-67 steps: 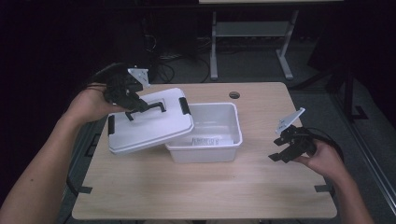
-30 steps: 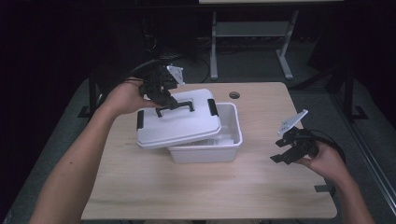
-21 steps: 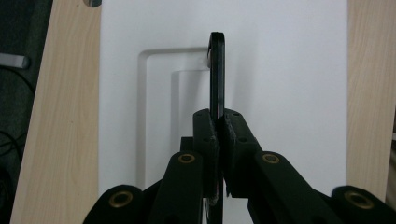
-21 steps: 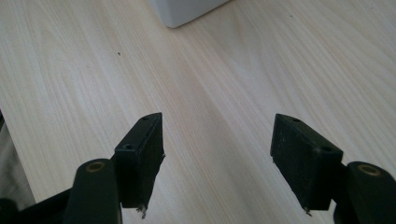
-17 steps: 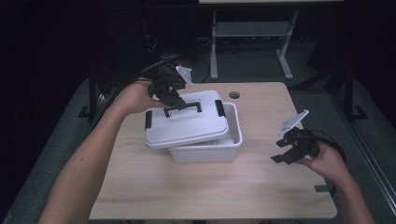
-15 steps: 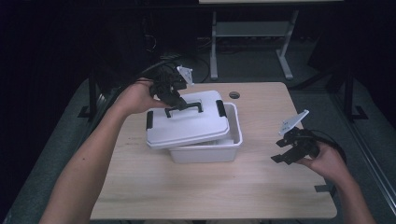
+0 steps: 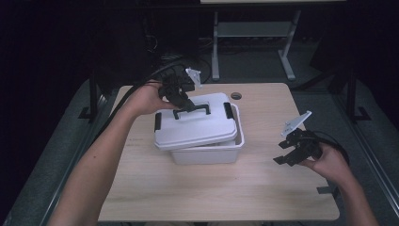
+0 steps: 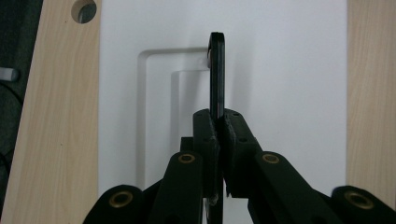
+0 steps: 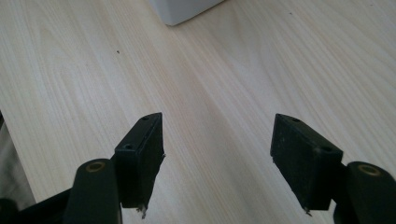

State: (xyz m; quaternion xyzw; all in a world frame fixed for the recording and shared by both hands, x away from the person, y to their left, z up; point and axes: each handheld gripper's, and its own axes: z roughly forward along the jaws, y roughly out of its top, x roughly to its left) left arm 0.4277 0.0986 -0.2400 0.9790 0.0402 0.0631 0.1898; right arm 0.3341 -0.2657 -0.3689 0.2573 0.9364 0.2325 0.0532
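- The left gripper (image 7: pixel 184 101) reaches in from the far left, with the forearm stretched diagonally across the worktop (image 7: pixel 221 193). Its jaws are clamped on the black handle (image 7: pixel 192 111) of the lid (image 7: pixel 195 123).
- In the left gripper view, the handle (image 8: pixel 216 70) stands on edge between the two closed jaws, above a rectangular recess moulded into the lid (image 8: pixel 289 70).
- The lid is white smooth plastic with rounded corners and a black latch at each short end. It sits tilted over the box (image 7: pixel 211 153), shifted toward the left, so that the box's right rim stays exposed.
- The box is a white rectangular plastic tub at the middle of the worktop. Its contents cannot be seen under the lid.
- The right gripper (image 7: pixel 289 153) is held low over the near right of the worktop, well apart from the box. Its jaws stand apart with nothing between them.
- The worktop is light wood grain with a round cable hole (image 7: pixel 236 95) near its far edge.
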